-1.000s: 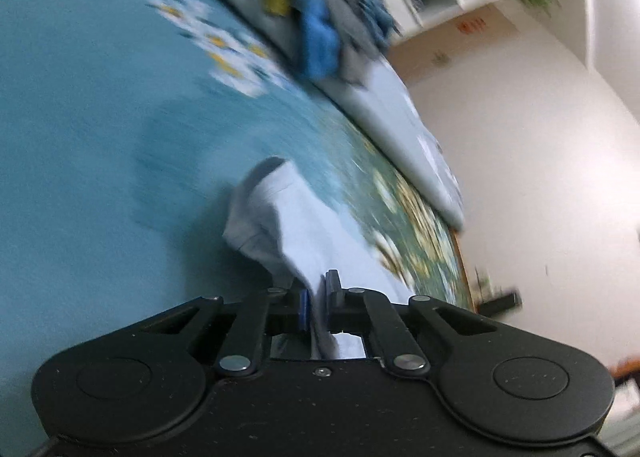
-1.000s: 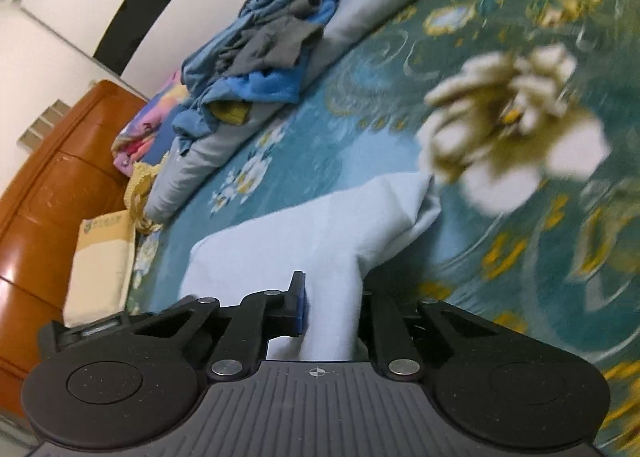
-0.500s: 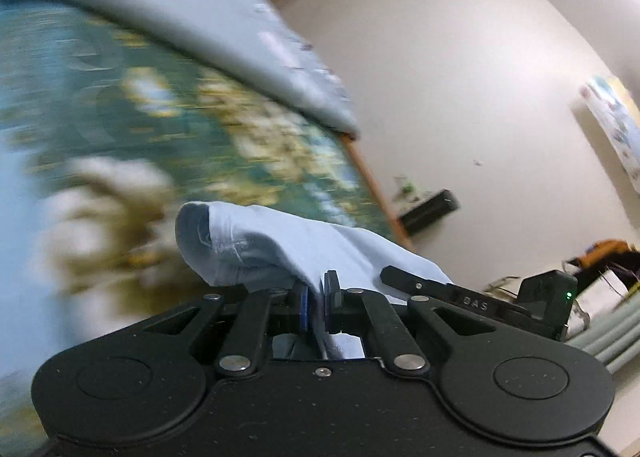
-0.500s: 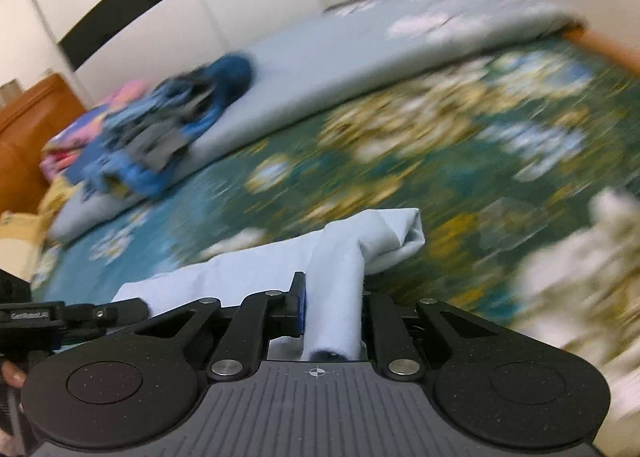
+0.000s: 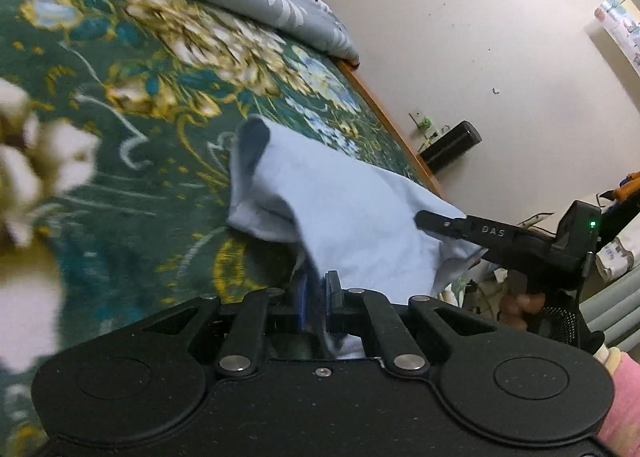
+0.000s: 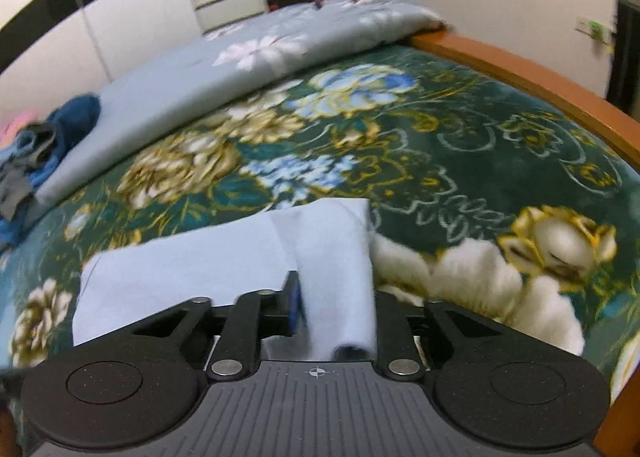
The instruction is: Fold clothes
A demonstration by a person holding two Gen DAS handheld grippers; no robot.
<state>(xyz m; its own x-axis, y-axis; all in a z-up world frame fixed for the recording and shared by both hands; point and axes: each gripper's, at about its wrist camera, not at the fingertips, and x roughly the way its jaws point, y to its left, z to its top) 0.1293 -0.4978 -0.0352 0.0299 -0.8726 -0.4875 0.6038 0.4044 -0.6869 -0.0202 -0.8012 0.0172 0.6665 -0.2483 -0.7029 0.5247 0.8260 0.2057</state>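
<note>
We see the folded garment [image 6: 224, 261] lying on the bed's blanket [image 6: 460, 145], near its close edge. A quilt [image 6: 240, 69] lies behind it, with a clothes heap [image 6: 44, 141] at far left.

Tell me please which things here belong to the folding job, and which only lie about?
Part of the job:
- light blue garment
- left tool, shut on it
- right tool, shut on it

Only lying about:
- pile of blue and grey clothes
- grey floral quilt
- black speaker
</note>
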